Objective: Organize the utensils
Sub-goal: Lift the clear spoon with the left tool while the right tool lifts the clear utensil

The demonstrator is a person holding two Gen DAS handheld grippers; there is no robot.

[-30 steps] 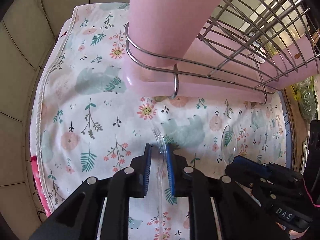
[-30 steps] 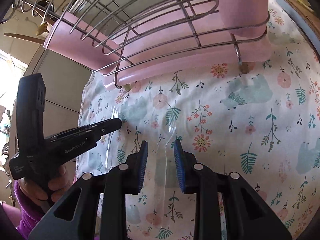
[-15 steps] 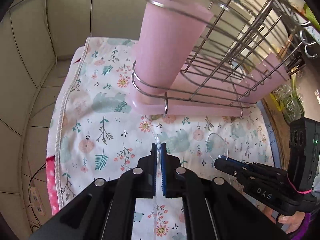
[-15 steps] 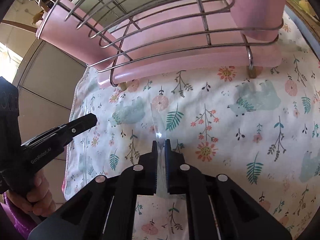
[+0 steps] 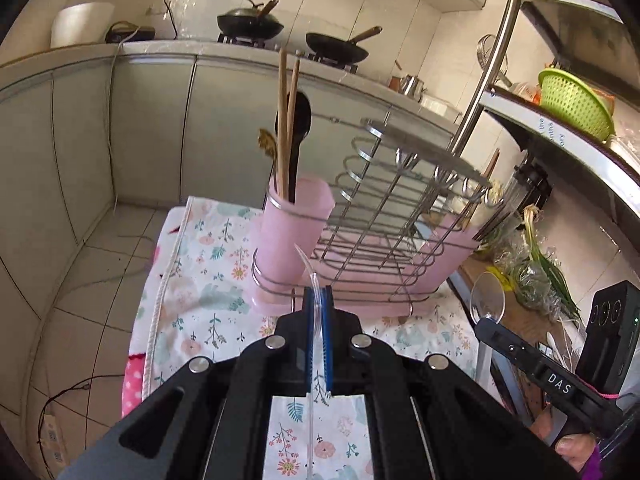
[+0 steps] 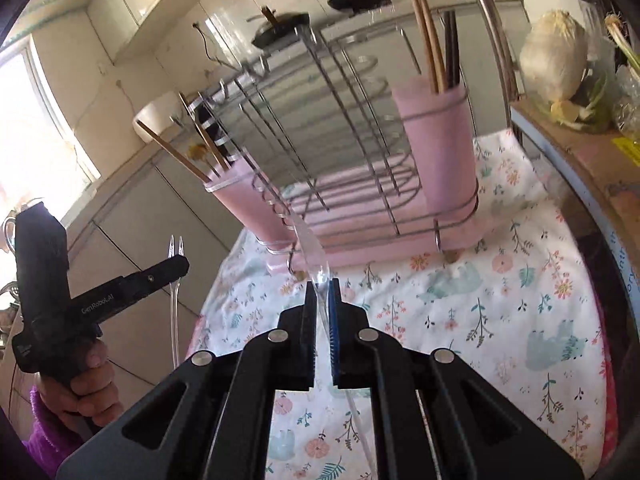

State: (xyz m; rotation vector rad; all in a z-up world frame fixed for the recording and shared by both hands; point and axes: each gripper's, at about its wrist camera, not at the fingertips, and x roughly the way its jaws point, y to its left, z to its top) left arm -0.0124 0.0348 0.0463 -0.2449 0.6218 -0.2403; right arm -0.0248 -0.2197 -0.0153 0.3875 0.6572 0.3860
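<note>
We hold both tools up off the floral cloth, near side of the wire dish rack with pink tray. The left gripper is clamped tight on a clear plastic fork, prongs sticking forward and up toward the rack's near pink utensil cup. The right gripper is pinched shut on a clear plastic spoon; its bowl points at the rack's wire front. In the left view that spoon's bowl shows right of the rack.

Step in hand, as we judge it: carry, both utensils picked and lifted. Next we need to raise each over a cup rim, tip handle-down, then release. The near cup already holds wooden chopsticks and a black ladle, so aim for the gap. Behind the rack: counter, woks.
</note>
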